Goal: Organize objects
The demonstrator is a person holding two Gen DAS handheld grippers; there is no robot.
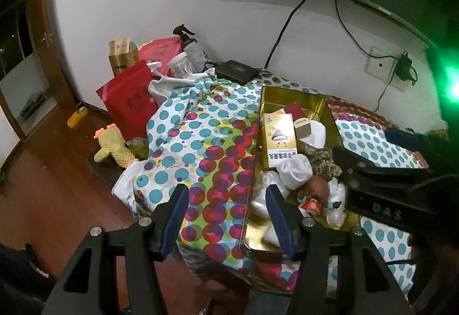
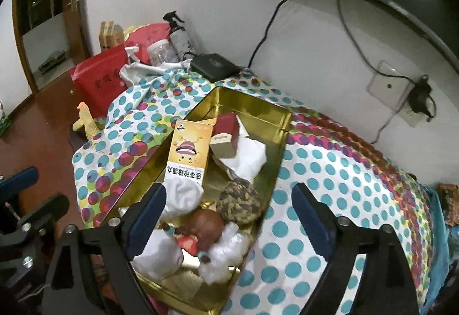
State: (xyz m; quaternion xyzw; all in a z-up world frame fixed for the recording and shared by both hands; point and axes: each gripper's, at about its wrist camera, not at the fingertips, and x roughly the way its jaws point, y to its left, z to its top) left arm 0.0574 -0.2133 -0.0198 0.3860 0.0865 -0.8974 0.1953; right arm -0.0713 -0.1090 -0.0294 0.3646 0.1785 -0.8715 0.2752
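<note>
Dotted cloth [image 2: 330, 171] covers the table by a white wall; wood floor [image 1: 57, 171] lies left. Gold tin [image 2: 275, 114] sits mid-cloth, crammed with a yellow box [image 2: 188, 151], white socks, a brown figurine. My left gripper [image 1: 226, 214] gapes partway, empty; my right gripper [image 2: 229, 217] stands wide, holding nothing.

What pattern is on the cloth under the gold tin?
Teal and red-purple polka dots on white cloth; clearest in the right wrist view.

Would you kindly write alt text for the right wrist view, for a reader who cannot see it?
An open right gripper, nothing between its jaws, hangs over a gold tin on a dotted cloth. The tin holds a yellow box, a red box, white socks, a woven ball and a brown gourd.
</note>
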